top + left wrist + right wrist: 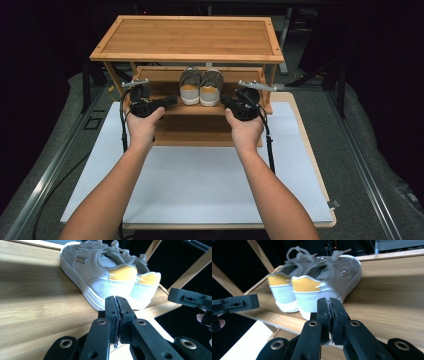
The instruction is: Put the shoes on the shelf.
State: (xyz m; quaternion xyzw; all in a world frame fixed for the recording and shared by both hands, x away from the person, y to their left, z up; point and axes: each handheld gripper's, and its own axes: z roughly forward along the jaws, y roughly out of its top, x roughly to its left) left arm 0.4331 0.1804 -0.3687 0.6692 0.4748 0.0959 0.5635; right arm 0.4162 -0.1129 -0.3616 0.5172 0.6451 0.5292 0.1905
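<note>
Shoes [201, 87]: pair, grey with yellow heel tabs and white soles, side by side and touching, heels toward the front edge of the middle shelf [165, 111] of a wooden rack [187, 37], toes toward the rear, roughly midway between the shelf's left and right ends. Laces tied, seen from the left gripper view [105, 272] and the right gripper view [314, 277]. Rack standing at the far edge of a white board [200, 175] laid on the table. Left gripper [172, 101]: held in the left hand [142, 125], just left of the pair near the shelf's front edge, jaws pressed together, nothing between them; apart from the shoes. Right gripper [226, 101]: held in the right hand [245, 129], just right of the pair, jaws likewise closed on nothing; apart from the shoes. Top shelf of rack bare.
</note>
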